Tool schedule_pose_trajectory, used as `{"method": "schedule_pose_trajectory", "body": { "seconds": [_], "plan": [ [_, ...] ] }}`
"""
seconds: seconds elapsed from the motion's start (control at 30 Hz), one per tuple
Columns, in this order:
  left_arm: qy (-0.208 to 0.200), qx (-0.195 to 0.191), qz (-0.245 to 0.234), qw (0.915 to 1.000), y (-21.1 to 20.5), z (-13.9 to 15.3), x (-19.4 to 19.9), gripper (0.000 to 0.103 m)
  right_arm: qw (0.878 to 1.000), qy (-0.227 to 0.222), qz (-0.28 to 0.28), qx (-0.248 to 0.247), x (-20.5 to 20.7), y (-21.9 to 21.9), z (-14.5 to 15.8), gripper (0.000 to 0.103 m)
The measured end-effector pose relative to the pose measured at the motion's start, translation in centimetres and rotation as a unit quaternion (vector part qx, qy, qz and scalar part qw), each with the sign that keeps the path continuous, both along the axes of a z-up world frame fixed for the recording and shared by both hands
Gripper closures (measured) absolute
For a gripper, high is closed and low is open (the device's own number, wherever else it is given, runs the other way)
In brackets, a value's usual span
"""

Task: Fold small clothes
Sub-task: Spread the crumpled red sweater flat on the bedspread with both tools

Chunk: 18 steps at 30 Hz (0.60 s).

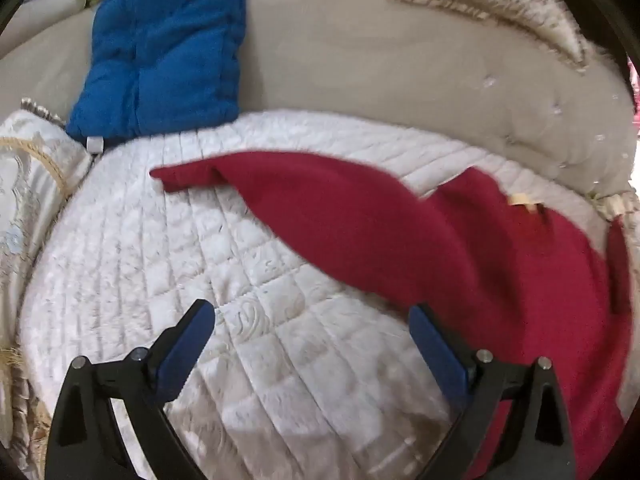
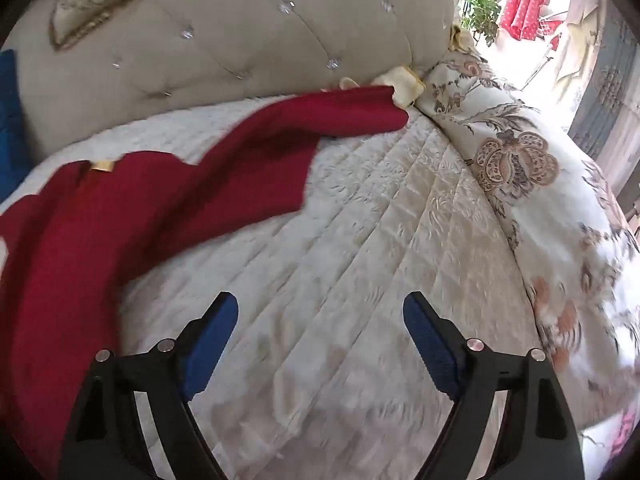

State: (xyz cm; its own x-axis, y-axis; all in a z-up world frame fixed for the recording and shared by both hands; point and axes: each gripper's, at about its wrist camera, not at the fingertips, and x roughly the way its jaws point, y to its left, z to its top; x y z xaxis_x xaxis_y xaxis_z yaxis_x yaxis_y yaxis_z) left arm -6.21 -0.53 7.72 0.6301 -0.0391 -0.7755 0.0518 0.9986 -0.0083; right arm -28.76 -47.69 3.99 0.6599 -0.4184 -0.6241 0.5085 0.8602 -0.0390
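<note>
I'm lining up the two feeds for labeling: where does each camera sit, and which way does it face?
Left wrist: on the left gripper, jaws open, facing the sofa back; red garment to its right, blue cushion beyond.
Right wrist: on the right gripper, jaws open, facing the same tufted back; garment to its left, floral cushion to its right.
Shared: the garment, its tan neck label and the white quilted cover.

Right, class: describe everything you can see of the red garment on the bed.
The red garment is a deep crimson, soft knit-looking top, lying spread and unfolded on the white quilted cover. One long sleeve stretches left; the other sleeve reaches towards the floral pillow. A small tan label shows at the neck. It lies rumpled, not flat. Neither open gripper touches it.
</note>
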Motion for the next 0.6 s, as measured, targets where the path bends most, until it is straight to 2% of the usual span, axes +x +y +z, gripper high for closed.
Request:
{"method": "schedule_pose_trajectory", "body": {
  "seconds": [0.2, 0.33, 0.47, 0.6],
  "plan": [
    [-0.032, 0.008, -0.047, 0.9984, -2.8, 5.1, -3.7, 0.003, 0.999, -0.019, 0.022, -0.013, -2.5, 3.3, 2.5, 0.034],
    [-0.048, -0.002, -0.083, 0.9954, -4.7, 7.5, -6.2, 0.003, 0.998, -0.037, 0.05, -0.013, -5.5, 5.4, 5.2, 0.034],
    [-0.052, -0.024, -0.104, 0.9929, -6.5, 8.6, -8.0, 0.003, 0.994, -0.063, 0.083, -0.015, -9.1, 6.8, 8.5, 0.034],
    [-0.05, -0.03, -0.105, 0.9927, -7.9, 8.4, -8.4, 0.003, 0.989, -0.084, 0.119, -0.011, -10.5, 8.7, 11.0, 0.034]
  ]
}}
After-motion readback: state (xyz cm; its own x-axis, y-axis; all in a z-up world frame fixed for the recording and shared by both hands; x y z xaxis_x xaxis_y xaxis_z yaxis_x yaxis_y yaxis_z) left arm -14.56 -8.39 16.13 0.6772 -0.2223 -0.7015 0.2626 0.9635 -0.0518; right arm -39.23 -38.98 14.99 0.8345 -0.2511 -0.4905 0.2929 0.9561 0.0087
